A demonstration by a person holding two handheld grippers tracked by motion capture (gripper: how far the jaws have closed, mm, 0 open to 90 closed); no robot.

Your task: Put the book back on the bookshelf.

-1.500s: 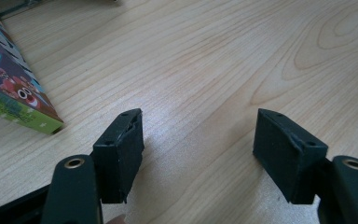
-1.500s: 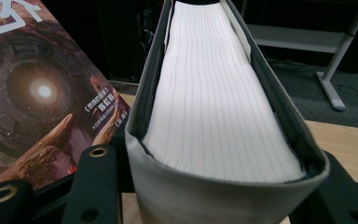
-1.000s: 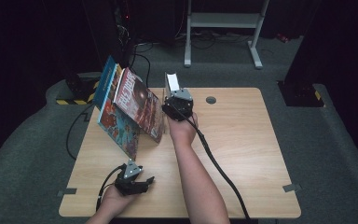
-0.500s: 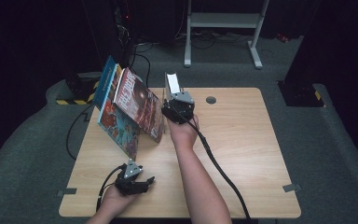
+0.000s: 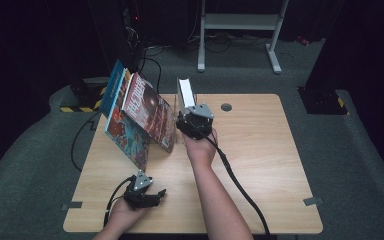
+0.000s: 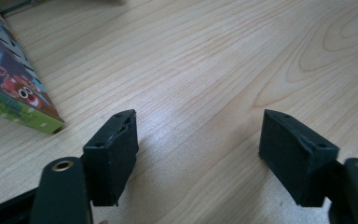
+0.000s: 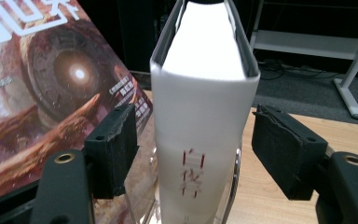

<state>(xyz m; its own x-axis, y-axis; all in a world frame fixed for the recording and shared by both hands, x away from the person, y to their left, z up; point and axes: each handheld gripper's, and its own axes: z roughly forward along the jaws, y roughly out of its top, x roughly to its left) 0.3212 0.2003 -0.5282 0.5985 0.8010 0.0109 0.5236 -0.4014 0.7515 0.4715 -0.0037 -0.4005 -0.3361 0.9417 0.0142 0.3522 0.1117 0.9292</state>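
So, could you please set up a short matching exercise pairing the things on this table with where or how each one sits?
Things:
1. white book
2. red-brown cover book
3. left gripper
4. round hole

Places or states:
A. low over bare wood at the near edge, jaws apart and empty
B. in the tabletop, near the far edge
C. upright, spine between the right gripper's open jaws
D. leaning at a slant on other books

Pairs: 1-C, 2-D, 3-A, 4-B

Matt wood table [image 5: 260, 150], glossy book [image 7: 51, 79].
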